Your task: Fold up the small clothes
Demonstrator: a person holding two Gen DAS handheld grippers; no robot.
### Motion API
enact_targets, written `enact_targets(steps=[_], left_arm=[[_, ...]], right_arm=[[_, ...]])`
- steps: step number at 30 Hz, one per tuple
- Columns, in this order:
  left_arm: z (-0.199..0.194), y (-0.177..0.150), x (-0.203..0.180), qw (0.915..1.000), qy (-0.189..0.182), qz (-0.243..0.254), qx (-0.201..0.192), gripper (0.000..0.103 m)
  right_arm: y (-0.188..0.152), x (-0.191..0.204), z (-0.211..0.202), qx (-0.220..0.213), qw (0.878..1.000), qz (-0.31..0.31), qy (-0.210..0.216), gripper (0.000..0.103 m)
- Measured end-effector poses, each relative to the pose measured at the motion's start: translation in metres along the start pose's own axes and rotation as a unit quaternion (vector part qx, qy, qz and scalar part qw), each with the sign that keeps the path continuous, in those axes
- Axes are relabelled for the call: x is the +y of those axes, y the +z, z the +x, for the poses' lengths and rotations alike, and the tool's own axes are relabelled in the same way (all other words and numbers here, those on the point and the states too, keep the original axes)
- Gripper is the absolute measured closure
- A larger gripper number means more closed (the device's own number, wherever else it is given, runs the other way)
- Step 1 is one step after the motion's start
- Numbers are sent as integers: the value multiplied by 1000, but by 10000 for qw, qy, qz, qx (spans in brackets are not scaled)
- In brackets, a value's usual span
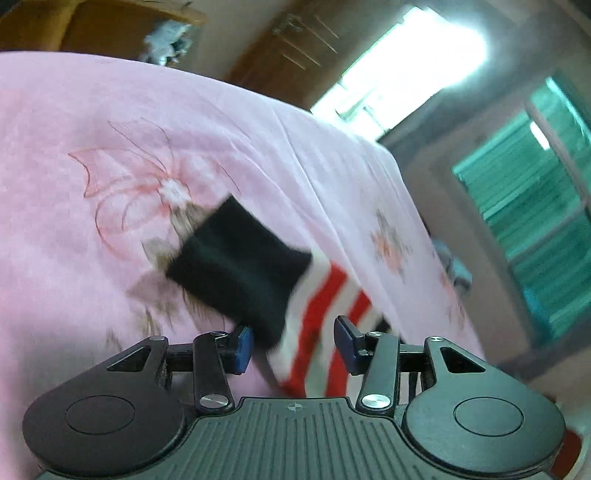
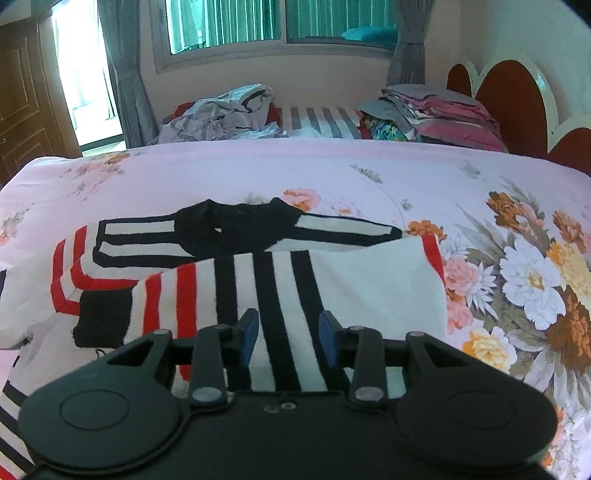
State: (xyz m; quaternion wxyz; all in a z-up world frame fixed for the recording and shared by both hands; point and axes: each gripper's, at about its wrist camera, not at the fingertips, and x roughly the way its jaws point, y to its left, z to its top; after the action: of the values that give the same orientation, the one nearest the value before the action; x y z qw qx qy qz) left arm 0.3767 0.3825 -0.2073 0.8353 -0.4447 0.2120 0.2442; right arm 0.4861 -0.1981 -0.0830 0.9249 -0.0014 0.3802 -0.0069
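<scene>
A small knit sweater (image 2: 280, 280) with white, black and red stripes and a black collar lies partly folded on the pink floral bedspread (image 2: 332, 173). My right gripper (image 2: 289, 338) is open and hovers low over its lower middle, holding nothing. In the left wrist view, a red-and-white striped sleeve (image 1: 321, 317) with a black cuff (image 1: 236, 269) lies between the fingers of my left gripper (image 1: 293, 343), which is open. That view is blurred by motion.
Beyond the bed's far edge lie a crumpled grey pile (image 2: 221, 114) and a stack of folded clothes (image 2: 436, 110). A red headboard (image 2: 513, 99) stands at the right. Windows (image 2: 258, 22) and a wooden door (image 2: 22, 96) line the walls.
</scene>
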Motion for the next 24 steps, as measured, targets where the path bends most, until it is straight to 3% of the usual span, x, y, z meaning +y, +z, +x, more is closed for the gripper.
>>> enact_targets(steps=[1, 2, 3, 6, 9, 13, 16, 24], left_arm=[[3, 2, 1, 10000, 0, -51, -12, 57], [7, 3, -1, 10000, 64, -11, 18, 70], [8, 0, -11, 9997, 190, 172, 64, 100], [1, -4, -46, 9952, -67, 974, -22, 99], [-5, -24, -103, 9811, -612, 1834, 35, 99], [-2, -82, -181, 9525, -1338, 2689, 499, 99], [-2, -140, -238, 9228, -1725, 3343, 825, 99], [-5, -271, -345, 8458, -1862, 4752, 1551, 99]], right_arm=[[1, -1, -1, -13, 10000, -3, -27, 68], [1, -2, -2, -30, 10000, -2, -56, 68], [1, -5, -3, -40, 9999, 21, -99, 68], [3, -20, -4, -30, 9996, 207, -201, 68], [5, -33, -7, -90, 9988, 408, -249, 68], [4, -42, -12, -147, 9982, 528, -229, 68], [1, -47, -16, -172, 9982, 555, -145, 68], [-4, -81, -28, -199, 9962, 852, -19, 68]])
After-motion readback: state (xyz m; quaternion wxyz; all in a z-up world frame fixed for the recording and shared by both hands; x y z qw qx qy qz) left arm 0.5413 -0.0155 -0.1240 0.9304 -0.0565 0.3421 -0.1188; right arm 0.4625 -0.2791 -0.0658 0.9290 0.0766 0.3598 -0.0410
